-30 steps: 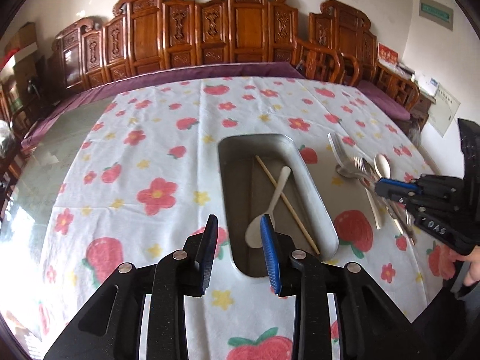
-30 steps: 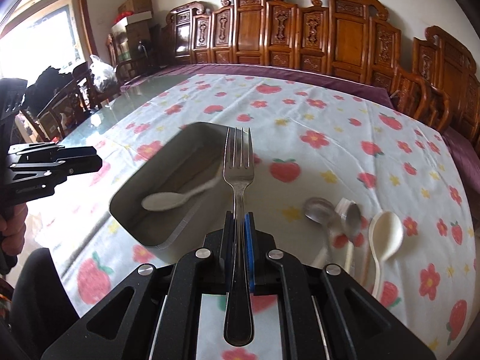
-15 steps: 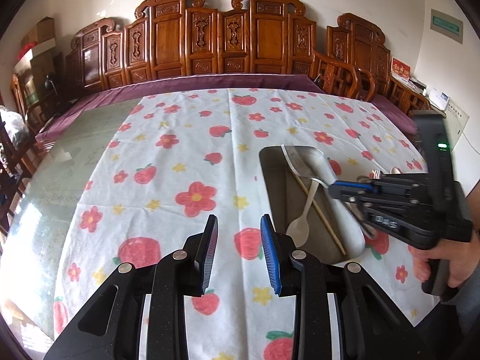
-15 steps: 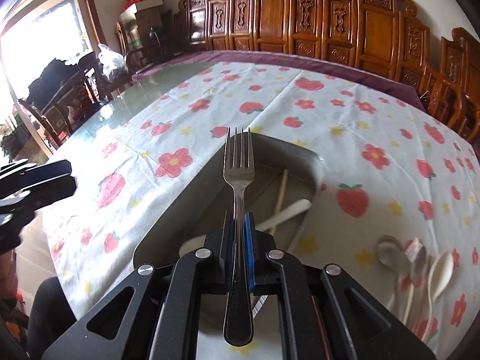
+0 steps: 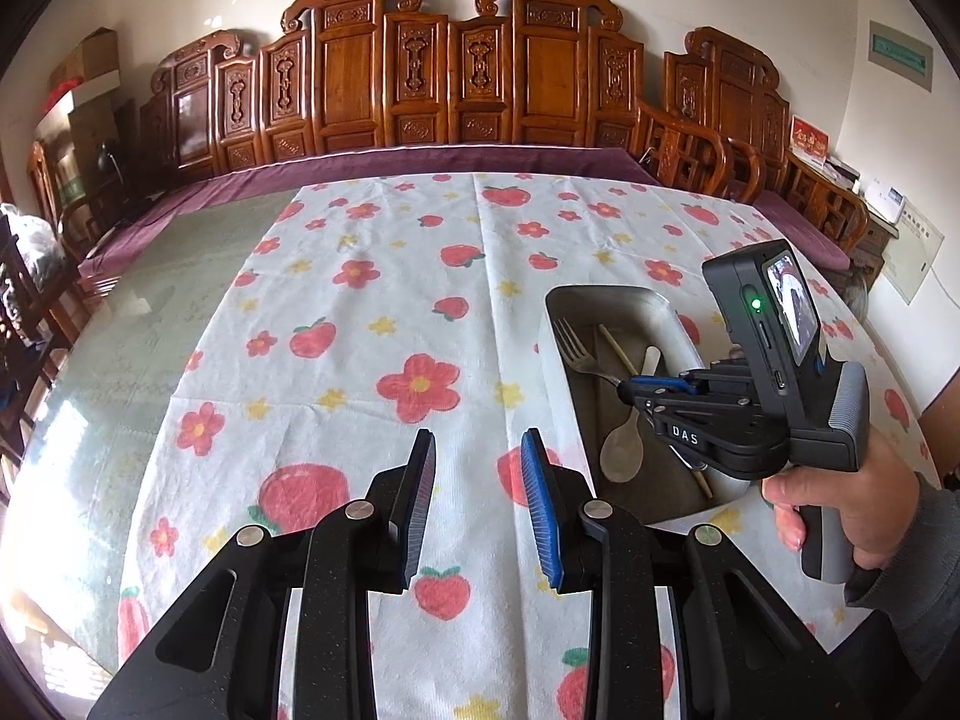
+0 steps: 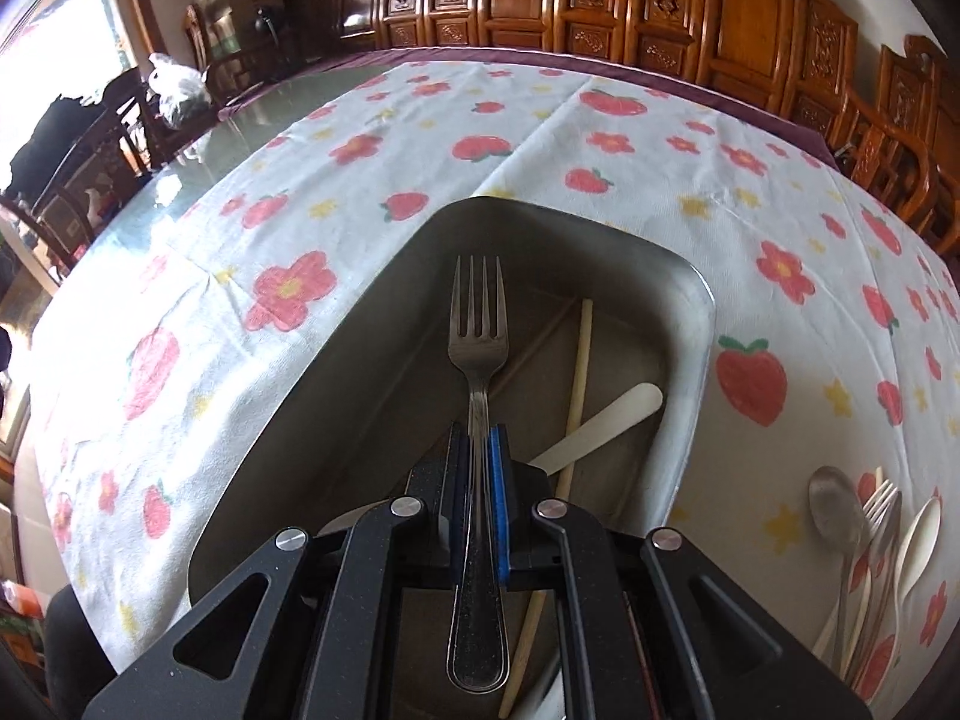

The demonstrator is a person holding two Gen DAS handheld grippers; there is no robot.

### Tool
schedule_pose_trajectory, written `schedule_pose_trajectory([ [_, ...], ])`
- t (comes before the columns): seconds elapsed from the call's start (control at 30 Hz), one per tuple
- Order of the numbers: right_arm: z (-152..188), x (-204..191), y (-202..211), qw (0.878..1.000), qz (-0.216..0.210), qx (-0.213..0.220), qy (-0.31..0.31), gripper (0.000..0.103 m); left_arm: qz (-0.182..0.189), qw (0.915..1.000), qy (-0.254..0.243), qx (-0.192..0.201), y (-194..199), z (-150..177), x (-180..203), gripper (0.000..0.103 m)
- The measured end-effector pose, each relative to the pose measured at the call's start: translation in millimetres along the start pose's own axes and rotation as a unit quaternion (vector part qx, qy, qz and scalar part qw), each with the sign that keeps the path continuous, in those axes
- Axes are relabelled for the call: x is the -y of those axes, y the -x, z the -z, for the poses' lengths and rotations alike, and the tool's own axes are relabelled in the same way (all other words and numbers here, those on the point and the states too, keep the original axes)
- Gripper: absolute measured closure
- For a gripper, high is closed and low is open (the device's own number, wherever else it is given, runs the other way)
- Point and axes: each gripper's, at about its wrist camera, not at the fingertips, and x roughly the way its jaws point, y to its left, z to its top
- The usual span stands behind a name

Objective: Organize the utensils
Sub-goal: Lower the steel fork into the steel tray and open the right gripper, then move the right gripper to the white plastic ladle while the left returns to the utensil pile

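My right gripper [image 6: 478,438] is shut on a metal fork [image 6: 478,324] and holds it tines forward over the inside of the metal tray [image 6: 699,324]. In the left wrist view the right gripper [image 5: 630,389] hangs over the tray [image 5: 558,384] with the fork [image 5: 576,351] pointing down into it. A white spoon [image 6: 600,426] and a wooden chopstick [image 6: 579,378] lie in the tray. My left gripper [image 5: 477,504] is open and empty above the tablecloth, left of the tray.
Several loose spoons and forks [image 6: 870,528] lie on the flowered tablecloth [image 5: 360,330] right of the tray. Carved wooden chairs [image 5: 468,72] line the table's far side. Bare glass tabletop [image 5: 150,300] shows at the left.
My right gripper has carried the fork from beside the tray to over its inside and lowered it. My left gripper has drifted left, away from the tray, still open.
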Motion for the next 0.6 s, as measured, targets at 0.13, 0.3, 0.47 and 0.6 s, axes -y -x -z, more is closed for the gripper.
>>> schedule_pose_trajectory([
  [0.13,2,-1,0,1.000,-0.012,-0.002,0.001,0.093,0.000,1.0000,-0.003,0.001,1,0,3,0.075],
  [0.3,2,3,12,0.999,-0.039,0.015,-0.011,0.093,0.000,0.9999,-0.011,0.001,1,-1,10,0.075],
  [0.47,6,11,45,0.997,-0.054,0.047,-0.012,0.093,0.002,0.9999,-0.014,0.002,3,-2,19,0.075],
  [0.6,18,29,86,0.995,-0.054,0.081,-0.018,0.093,0.012,0.9997,-0.021,0.003,3,-4,33,0.075],
])
